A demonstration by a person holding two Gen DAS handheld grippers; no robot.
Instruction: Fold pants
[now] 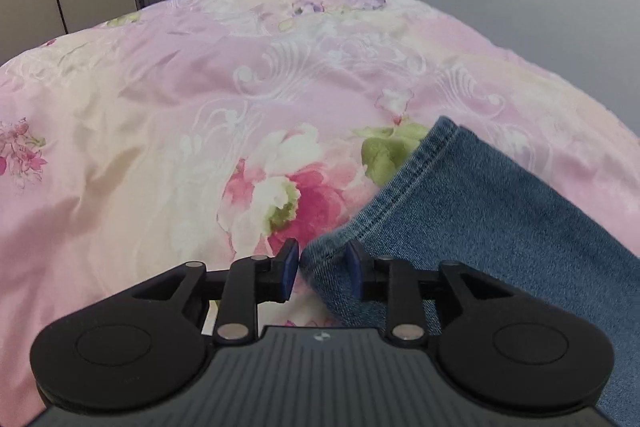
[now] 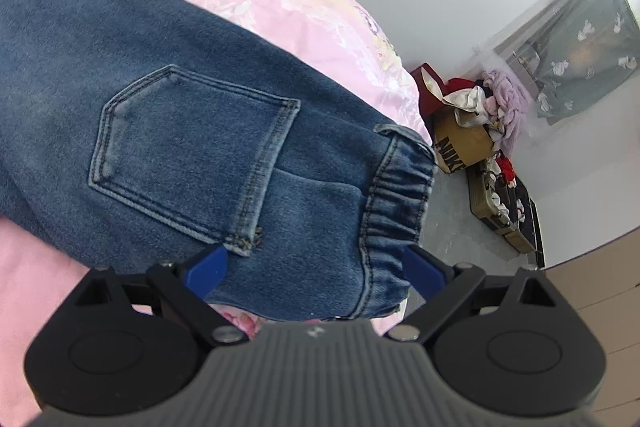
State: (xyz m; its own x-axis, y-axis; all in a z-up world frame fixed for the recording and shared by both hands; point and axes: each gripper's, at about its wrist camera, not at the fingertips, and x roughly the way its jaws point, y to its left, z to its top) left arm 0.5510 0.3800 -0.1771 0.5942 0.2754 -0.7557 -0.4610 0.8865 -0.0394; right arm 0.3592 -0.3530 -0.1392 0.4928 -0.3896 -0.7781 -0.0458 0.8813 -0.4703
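The jeans (image 2: 168, 131) lie flat on a pink flowered bedspread (image 1: 160, 115), stretched across the bed. The waistband (image 2: 396, 195) reaches the bed's right edge, back pocket (image 2: 192, 151) facing up. The right gripper (image 2: 316, 273) has its blue fingers spread wide on either side of the waistband corner, not clamped. At the other end, the left gripper (image 1: 322, 269) stands partly open around the corner of the leg hem (image 1: 404, 187), with cloth between its pads. On the floor beyond the bed sits a cardboard box (image 2: 460, 143) among heaped clothes (image 2: 500, 103).
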